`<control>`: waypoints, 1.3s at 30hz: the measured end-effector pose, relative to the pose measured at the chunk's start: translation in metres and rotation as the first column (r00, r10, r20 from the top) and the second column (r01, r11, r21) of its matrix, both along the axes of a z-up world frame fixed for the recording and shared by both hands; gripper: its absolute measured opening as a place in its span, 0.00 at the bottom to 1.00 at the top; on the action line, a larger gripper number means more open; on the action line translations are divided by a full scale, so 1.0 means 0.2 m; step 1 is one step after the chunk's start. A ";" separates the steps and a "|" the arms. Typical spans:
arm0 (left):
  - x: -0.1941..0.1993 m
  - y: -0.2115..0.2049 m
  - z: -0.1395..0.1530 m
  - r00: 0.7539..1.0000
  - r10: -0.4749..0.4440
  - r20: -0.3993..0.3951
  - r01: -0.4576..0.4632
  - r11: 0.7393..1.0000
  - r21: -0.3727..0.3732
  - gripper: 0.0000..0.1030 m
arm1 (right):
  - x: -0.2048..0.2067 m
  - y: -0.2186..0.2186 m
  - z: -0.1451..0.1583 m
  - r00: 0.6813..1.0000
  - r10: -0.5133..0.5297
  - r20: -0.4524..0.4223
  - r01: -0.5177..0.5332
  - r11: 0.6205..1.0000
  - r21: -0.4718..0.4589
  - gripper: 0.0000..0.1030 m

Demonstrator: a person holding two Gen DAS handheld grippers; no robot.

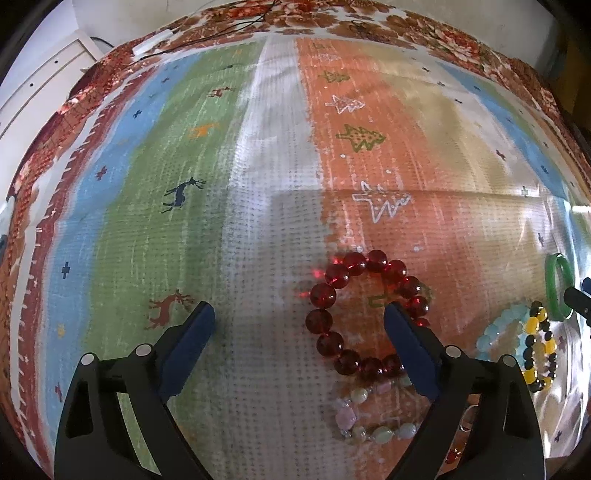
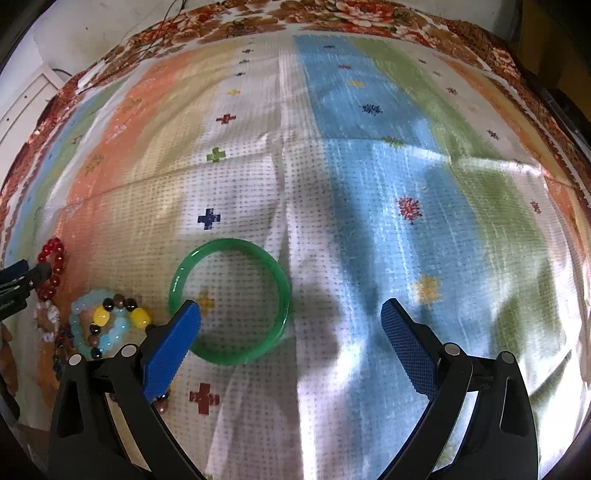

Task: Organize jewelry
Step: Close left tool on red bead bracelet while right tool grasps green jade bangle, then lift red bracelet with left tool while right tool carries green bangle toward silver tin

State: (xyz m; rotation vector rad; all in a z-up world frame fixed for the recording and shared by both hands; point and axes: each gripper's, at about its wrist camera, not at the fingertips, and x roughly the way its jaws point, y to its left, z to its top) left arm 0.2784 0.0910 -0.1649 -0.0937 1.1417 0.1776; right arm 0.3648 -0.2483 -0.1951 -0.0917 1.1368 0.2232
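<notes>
A dark red bead bracelet (image 1: 334,306) lies on the patterned cloth, partly under the right finger of my open, empty left gripper (image 1: 299,314). A pastel bead bracelet (image 1: 354,413) lies just below it. A green bangle (image 2: 284,295) lies flat in front of my open, empty right gripper (image 2: 290,314); its left finger overlaps the bangle's near-left rim. A light blue bead bracelet (image 2: 79,314) and a yellow-and-black one (image 2: 101,315) lie together to the left. In the left wrist view the bangle (image 1: 552,280), the blue bracelet (image 1: 495,332) and the yellow-and-black bracelet (image 1: 532,325) show at the right.
The striped cloth with deer, tree and cross motifs (image 1: 258,184) covers the table, under a clear plastic sheet (image 2: 369,221). A white cabinet (image 1: 37,92) stands at the far left. Cables (image 1: 236,26) lie at the far edge. More small beads (image 2: 48,325) lie at the left.
</notes>
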 end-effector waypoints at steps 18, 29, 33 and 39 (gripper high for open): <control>-0.01 -0.04 -0.02 0.999 -0.040 0.030 0.039 0.998 0.041 0.50 | 0.03 0.06 -0.02 0.999 0.034 -0.007 -0.034 0.999 -0.027 0.57; -0.01 -0.05 -0.01 0.994 -0.104 0.034 0.103 0.994 0.025 0.13 | 0.02 0.05 0.00 0.998 0.055 0.017 -0.054 0.996 -0.073 0.09; -0.03 -0.04 0.02 0.995 -0.093 0.046 0.093 0.996 0.007 0.13 | 0.02 0.02 0.01 0.999 0.053 0.011 -0.052 0.998 -0.035 0.08; -0.08 -0.04 0.10 0.993 -0.075 0.088 0.078 0.997 -0.026 0.13 | -0.02 0.02 0.08 0.997 0.072 0.032 -0.072 0.997 -0.017 0.08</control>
